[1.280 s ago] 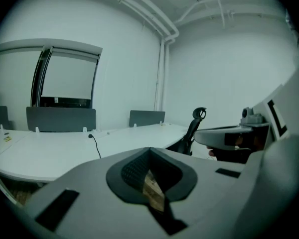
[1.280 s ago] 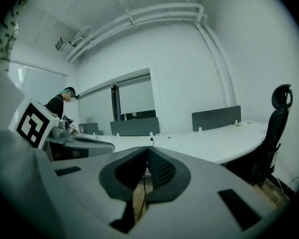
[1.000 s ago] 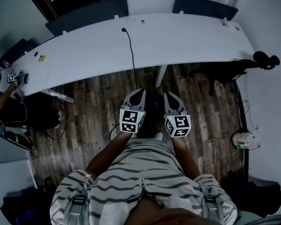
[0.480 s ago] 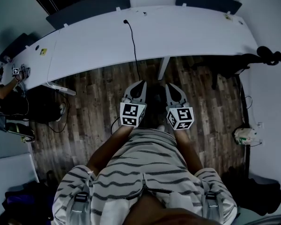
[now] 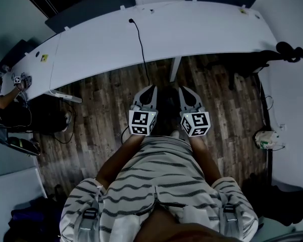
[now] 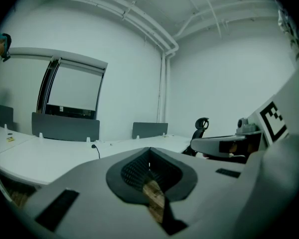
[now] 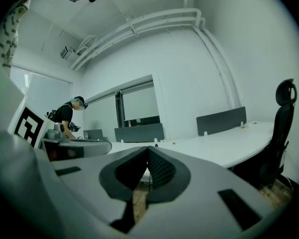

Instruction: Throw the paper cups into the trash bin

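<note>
No paper cup and no trash bin shows in any view. In the head view my left gripper (image 5: 151,89) and right gripper (image 5: 184,90) are held side by side in front of my striped shirt, above the wooden floor (image 5: 101,115), pointing toward the long white desk (image 5: 202,34). Both are shut with nothing between the jaws. In the left gripper view the left gripper (image 6: 149,151) has its jaws meeting at the tip, only floor showing behind them. The right gripper view shows the right gripper (image 7: 148,152) closed the same way.
A black cable (image 5: 141,49) runs over the desk and down to the floor. A black office chair (image 5: 285,53) stands at the desk's right end. Another person (image 5: 2,97) works at the far left. A white object (image 5: 265,139) lies on the floor at right.
Both grippers stay shut, side by side in almost the same place. The head view has shifted slightly, so the desk sits a little higher in the picture.
</note>
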